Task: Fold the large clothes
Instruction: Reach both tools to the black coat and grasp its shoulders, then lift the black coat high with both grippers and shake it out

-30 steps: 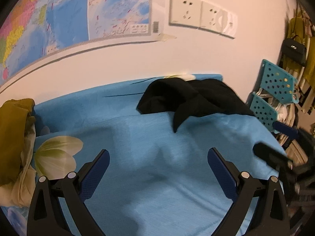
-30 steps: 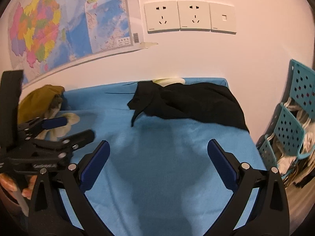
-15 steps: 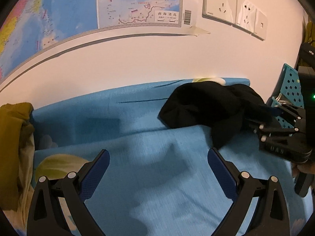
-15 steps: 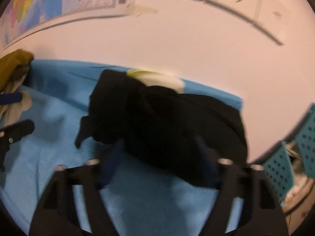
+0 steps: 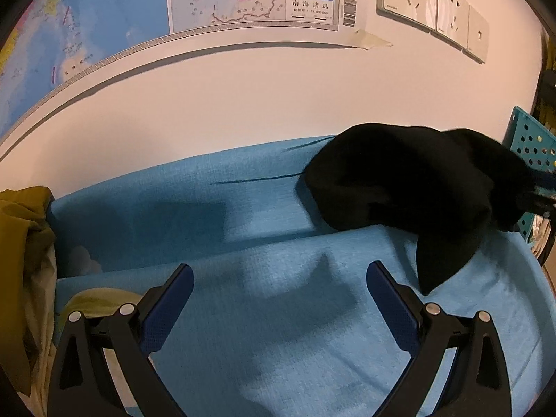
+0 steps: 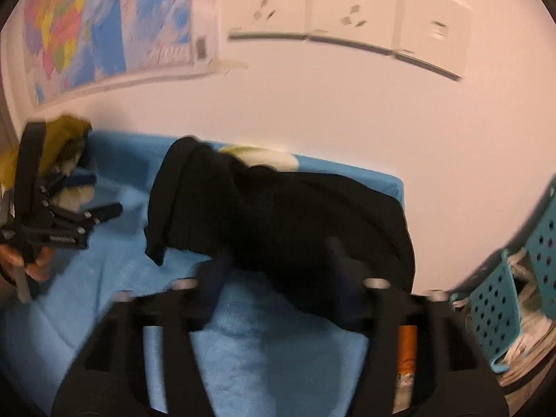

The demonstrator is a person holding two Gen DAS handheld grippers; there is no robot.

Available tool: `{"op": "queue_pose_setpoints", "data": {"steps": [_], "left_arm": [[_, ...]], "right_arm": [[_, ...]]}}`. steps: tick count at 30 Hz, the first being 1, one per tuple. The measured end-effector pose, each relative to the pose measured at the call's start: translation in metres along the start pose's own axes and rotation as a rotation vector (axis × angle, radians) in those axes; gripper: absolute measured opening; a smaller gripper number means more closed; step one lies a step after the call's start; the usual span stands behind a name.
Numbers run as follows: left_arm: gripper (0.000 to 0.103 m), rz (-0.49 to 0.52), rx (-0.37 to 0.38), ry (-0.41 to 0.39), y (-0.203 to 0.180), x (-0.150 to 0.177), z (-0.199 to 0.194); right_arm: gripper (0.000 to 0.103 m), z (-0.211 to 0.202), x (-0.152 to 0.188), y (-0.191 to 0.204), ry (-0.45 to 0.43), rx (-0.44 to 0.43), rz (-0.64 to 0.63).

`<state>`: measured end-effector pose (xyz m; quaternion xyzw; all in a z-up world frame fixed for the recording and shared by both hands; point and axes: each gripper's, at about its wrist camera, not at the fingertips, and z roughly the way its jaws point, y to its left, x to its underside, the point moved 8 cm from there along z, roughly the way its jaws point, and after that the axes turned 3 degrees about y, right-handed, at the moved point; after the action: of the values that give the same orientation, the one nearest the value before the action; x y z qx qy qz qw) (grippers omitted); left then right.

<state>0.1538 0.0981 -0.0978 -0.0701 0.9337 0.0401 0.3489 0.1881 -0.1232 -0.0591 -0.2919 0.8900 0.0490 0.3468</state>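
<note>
A crumpled black garment [image 5: 410, 187] lies at the far right of the blue sheet [image 5: 243, 236], against the wall. My left gripper [image 5: 278, 281] is open and empty above the sheet, short of the garment and to its left. In the right wrist view the black garment [image 6: 278, 222] fills the middle. My right gripper [image 6: 278, 264] is partly closed, and its blurred fingers straddle the garment's near edge. Whether they pinch cloth is unclear. The left gripper also shows in the right wrist view [image 6: 104, 213], held by a hand at the left.
A mustard garment [image 5: 21, 243] is heaped at the left edge of the sheet. A teal perforated basket rack [image 6: 504, 295] stands at the right, off the sheet's end. The wall with a map [image 5: 139, 7] and sockets [image 5: 434, 3] is close behind.
My right gripper has moved forward onto the black garment and its fingers have narrowed. My left gripper has moved forward and turned left, so the garment now sits further right in its view.
</note>
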Motion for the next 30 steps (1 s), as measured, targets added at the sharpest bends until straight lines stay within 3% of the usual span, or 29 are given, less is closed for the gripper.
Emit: {"op": "queue_pose_setpoints", "data": {"steps": [1, 4, 5, 6, 7, 10, 13, 17, 22, 25, 29, 30], "left_arm": [[0.096, 0.001, -0.002, 0.002, 0.001, 0.001, 0.0], [0.096, 0.0, -0.012, 0.009, 0.004, 0.002, 0.003], [0.096, 0.001, -0.015, 0.01, 0.005, 0.003, 0.004], [0.096, 0.002, -0.018, 0.012, 0.006, 0.003, 0.006], [0.096, 0.004, -0.021, 0.014, 0.007, 0.003, 0.007], [0.096, 0.032, -0.021, 0.009, 0.005, 0.0, 0.008], [0.096, 0.084, -0.007, -0.016, -0.004, -0.008, 0.005], [0.096, 0.166, 0.079, -0.07, -0.033, -0.027, 0.0], [0.096, 0.272, 0.296, -0.132, -0.101, -0.043, -0.014], [0.096, 0.377, 0.434, -0.174, -0.145, -0.034, -0.029], [0.096, 0.544, 0.479, -0.19, -0.178, -0.003, -0.038], [0.096, 0.586, 0.461, -0.209, -0.183, 0.001, -0.04]], "right_arm": [[0.067, 0.009, -0.002, 0.006, 0.01, 0.008, -0.037], [0.064, 0.031, -0.016, 0.014, 0.033, -0.021, -0.079], [0.053, 0.037, -0.019, 0.018, 0.043, -0.037, -0.107], [0.014, 0.042, -0.024, 0.024, 0.051, -0.051, -0.125], [0.008, 0.042, -0.028, 0.023, 0.061, -0.05, -0.129], [0.006, 0.008, -0.053, -0.004, -0.031, 0.001, -0.076], [0.004, -0.047, -0.075, -0.065, -0.128, 0.096, 0.058], [0.003, -0.099, -0.074, -0.13, -0.178, 0.155, 0.199], [0.003, -0.136, -0.076, -0.14, -0.254, 0.161, 0.253], [0.003, -0.147, -0.077, -0.143, -0.269, 0.158, 0.27], [0.003, -0.16, -0.082, -0.144, -0.285, 0.176, 0.283], [0.003, -0.163, -0.079, -0.143, -0.294, 0.175, 0.283]]}}
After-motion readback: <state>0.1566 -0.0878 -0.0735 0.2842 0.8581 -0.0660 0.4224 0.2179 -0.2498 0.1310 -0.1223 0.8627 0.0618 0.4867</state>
